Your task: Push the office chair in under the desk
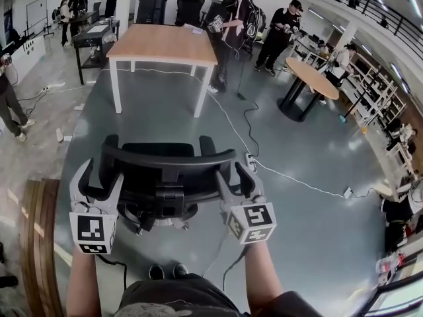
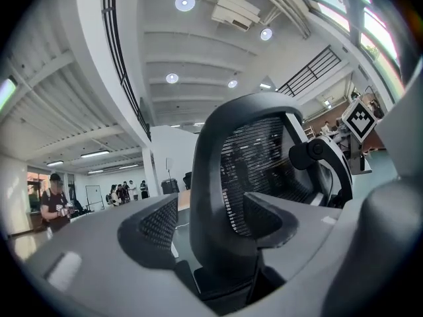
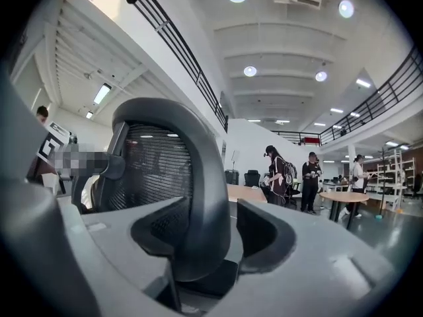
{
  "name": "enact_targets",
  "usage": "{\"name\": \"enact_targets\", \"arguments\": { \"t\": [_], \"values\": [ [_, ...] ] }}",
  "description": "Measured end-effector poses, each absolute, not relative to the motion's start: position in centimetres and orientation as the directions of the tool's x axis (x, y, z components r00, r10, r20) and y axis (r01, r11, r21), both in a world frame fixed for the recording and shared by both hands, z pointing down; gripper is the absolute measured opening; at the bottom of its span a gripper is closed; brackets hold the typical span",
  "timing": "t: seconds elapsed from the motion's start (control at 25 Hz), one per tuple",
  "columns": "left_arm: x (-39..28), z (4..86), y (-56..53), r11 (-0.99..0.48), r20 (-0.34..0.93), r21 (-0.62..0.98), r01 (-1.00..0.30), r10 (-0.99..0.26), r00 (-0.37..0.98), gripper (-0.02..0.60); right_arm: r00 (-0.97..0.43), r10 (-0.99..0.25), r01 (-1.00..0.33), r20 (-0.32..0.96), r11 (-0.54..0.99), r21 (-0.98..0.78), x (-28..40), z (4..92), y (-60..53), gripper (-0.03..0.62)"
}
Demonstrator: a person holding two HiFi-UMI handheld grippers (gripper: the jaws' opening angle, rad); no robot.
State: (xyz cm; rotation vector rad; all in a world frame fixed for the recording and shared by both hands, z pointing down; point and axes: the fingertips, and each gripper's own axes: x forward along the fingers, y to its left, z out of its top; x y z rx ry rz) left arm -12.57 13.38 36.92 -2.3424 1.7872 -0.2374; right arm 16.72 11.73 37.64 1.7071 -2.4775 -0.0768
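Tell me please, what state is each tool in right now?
Left tool: open, chair backrest frame between its jaws, unclamped.
Right tool: open, the same frame between its jaws.

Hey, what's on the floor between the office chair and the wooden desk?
Mostly bare grey floor, seen in the head view; a white cable runs from the desk to a power strip right of the office chair.

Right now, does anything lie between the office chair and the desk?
No furniture, but a white cable runs over the floor from the desk to a power strip beside the office chair, along the path's right side.
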Motion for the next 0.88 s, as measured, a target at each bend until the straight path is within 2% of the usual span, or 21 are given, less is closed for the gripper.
{"name": "enact_targets", "arguments": {
  "t": [0.2, 0.52, 0.88],
  "values": [
    [-12.4, 37.6, 12.3, -0.257, 0.061, -0.221, -0.941, -0.966, 0.250, 0.319, -0.403, -0.910, -0.907, 0.101, 0.411, 0.091, 16.0, 37.6, 10.8, 0.213],
    [-11.9, 38.1, 12.1, -0.271, 0.060, -0.181, -0.946, -0.963, 0.264, 0.287, -0.418, -0.903, -0.900, 0.100, 0.427, 0.092, 15.7, 38.0, 10.6, 0.213],
    [-12.0, 38.4, 11.7, -0.275, 0.064, -0.164, -0.947, -0.961, 0.268, 0.284, -0.432, -0.896, -0.895, 0.107, 0.440, 0.074, 15.7, 38.3, 10.3, 0.212]
  ]
}}
